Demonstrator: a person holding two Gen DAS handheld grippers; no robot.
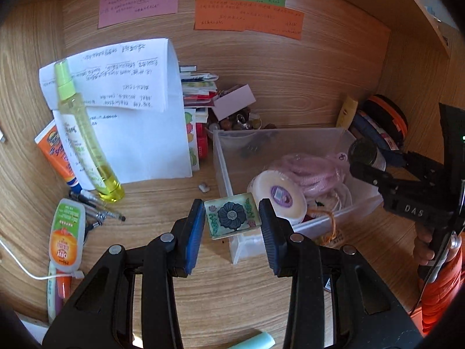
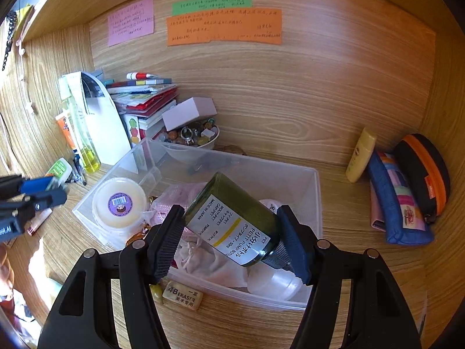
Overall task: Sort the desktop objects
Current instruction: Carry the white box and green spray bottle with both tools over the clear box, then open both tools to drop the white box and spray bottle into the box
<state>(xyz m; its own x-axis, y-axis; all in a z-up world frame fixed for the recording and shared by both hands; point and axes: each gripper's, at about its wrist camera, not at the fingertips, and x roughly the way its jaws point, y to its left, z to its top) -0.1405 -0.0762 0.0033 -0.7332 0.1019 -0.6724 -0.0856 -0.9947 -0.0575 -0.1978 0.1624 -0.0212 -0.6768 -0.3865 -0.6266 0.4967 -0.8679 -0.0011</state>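
Note:
My left gripper is shut on a small glass tile with a dark flower pattern, held above the desk just left of the clear plastic bin. My right gripper is shut on a dark green pump bottle with a white label, tilted, over the front of the bin. The bin holds a round white tub, a pink cord bundle and a cloth pouch. The right gripper also shows in the left wrist view.
A yellow spray bottle, orange tube, small OFF bottle, pens and papers are at left. A bowl of beads and book stack stand behind the bin. Pouches and a yellow tube are at right. An eraser lies in front.

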